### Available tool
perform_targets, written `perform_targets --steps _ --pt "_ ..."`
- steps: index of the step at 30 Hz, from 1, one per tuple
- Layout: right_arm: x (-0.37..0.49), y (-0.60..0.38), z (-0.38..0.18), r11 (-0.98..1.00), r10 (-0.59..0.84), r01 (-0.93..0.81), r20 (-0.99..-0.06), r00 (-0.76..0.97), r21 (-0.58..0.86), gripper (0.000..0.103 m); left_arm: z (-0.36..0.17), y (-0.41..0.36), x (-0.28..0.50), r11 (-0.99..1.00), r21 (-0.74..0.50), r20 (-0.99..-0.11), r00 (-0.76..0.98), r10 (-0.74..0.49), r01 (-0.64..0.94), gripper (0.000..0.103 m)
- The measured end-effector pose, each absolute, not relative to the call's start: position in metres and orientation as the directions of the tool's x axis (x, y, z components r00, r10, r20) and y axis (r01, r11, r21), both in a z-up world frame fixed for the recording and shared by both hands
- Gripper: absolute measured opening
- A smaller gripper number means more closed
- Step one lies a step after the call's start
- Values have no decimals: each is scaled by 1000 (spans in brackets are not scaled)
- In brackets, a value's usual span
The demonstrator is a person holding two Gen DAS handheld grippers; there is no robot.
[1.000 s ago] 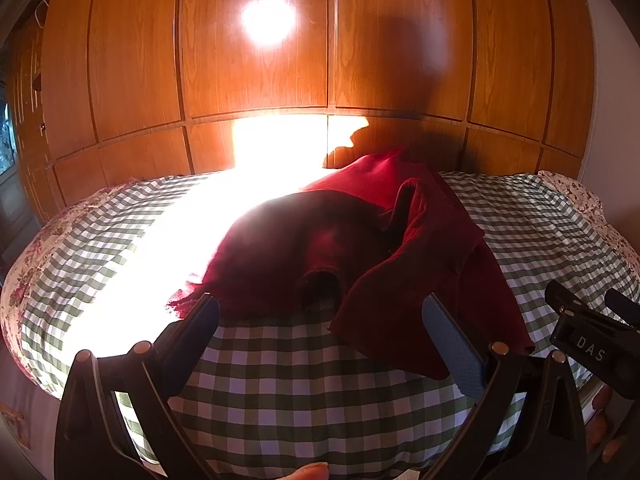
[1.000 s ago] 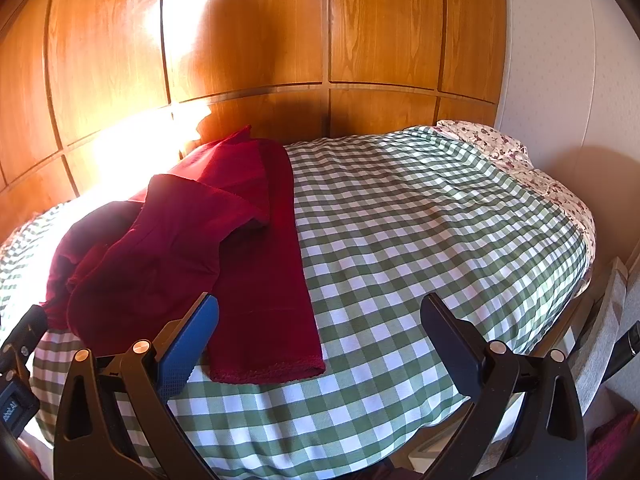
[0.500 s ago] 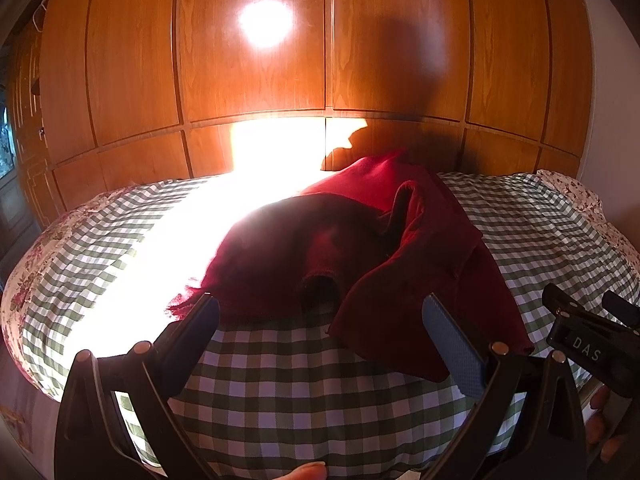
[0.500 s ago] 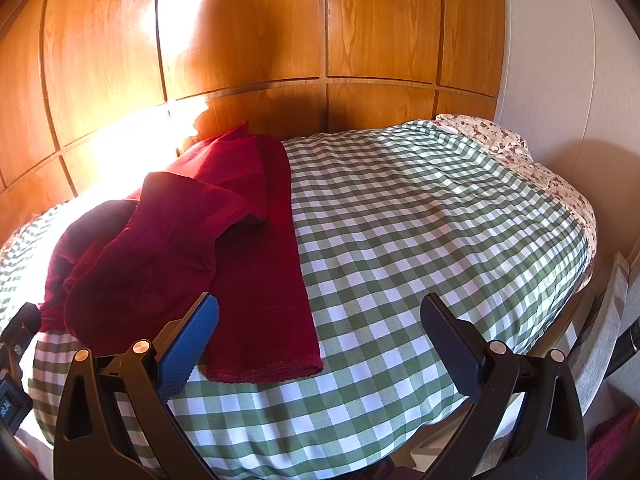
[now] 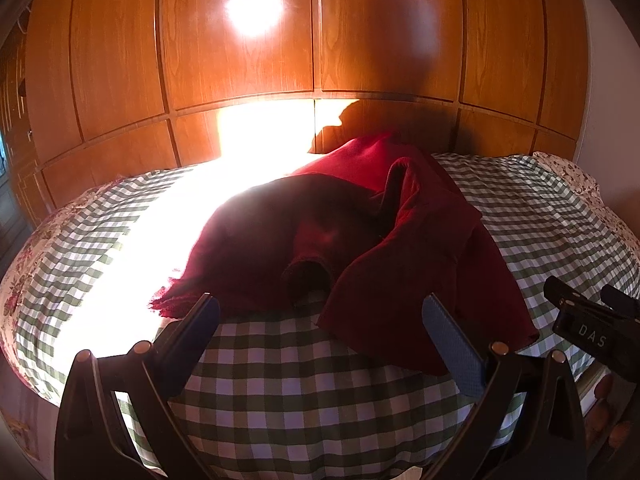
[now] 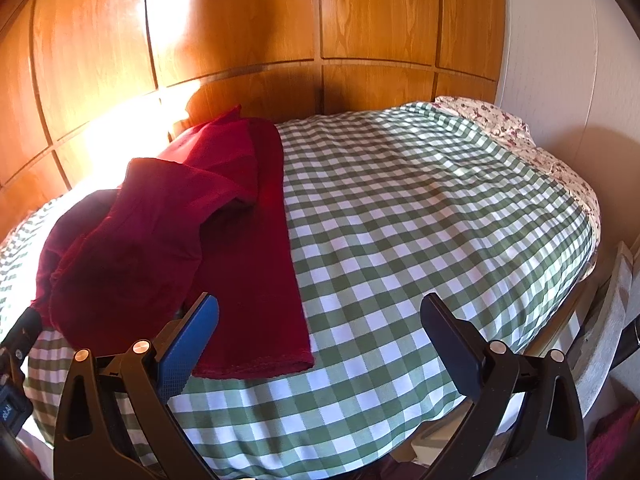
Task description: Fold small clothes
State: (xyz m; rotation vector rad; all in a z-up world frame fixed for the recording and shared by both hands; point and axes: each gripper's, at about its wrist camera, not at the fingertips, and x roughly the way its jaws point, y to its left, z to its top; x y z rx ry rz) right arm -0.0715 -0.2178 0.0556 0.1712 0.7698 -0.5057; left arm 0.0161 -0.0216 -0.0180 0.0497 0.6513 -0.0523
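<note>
Red garment (image 5: 404, 256) lies crumpled and unfolded on the checked bed cover (image 6: 420, 220) near the wooden wall, both the left gripper (image 5: 320, 340) and right gripper (image 6: 320, 332) spread wide, empty, poised to reach a hem.

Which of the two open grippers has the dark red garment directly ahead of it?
The left gripper: the dark red garment lies straight ahead of it. The right gripper faces mostly bare green-checked bedcover.
</note>
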Motion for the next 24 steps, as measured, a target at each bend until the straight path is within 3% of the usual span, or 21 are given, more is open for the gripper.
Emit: perform_targets --steps 9,10,13,14,15,16,18,21,22,24 --pt "-61 -256 38 879 -244 471 -773 585 79 100 -47 -54 39 958 159 -661 746 -76 238 98" --pt "-59 -256 36 886 -229 457 -777 586 83 96 -51 -57 43 953 176 -669 740 -68 247 97" --pt "-43 -249 25 923 -159 375 -803 575 85 84 -63 -64 56 939 196 -697 714 -69 281 84" --pt "-39 -246 21 934 -137 346 -811 569 85 83 -68 -65 60 935 207 -706 706 -62 289 75" --pt "-35 -243 17 944 -117 320 -818 563 86 83 -72 -65 63 930 198 -724 686 -73 308 56" --pt "-29 -237 11 956 -97 284 -830 549 76 79 -75 -66 67 928 183 -735 672 -90 325 48" --pt "-17 -227 -2 976 -62 211 -849 525 59 65 -73 -62 71 923 150 -744 655 -131 355 5" --pt "-8 -209 -4 992 -99 117 -842 530 -43 36 -56 -47 77 925 36 -748 624 -226 377 5" --pt "-5 -207 1 995 -83 84 -839 537 -45 19 -42 -38 81 923 -23 -732 622 -278 385 5" --pt "-1 -214 14 994 -102 85 -823 559 -66 12 -10 -11 94 916 -158 -683 629 -371 368 5"
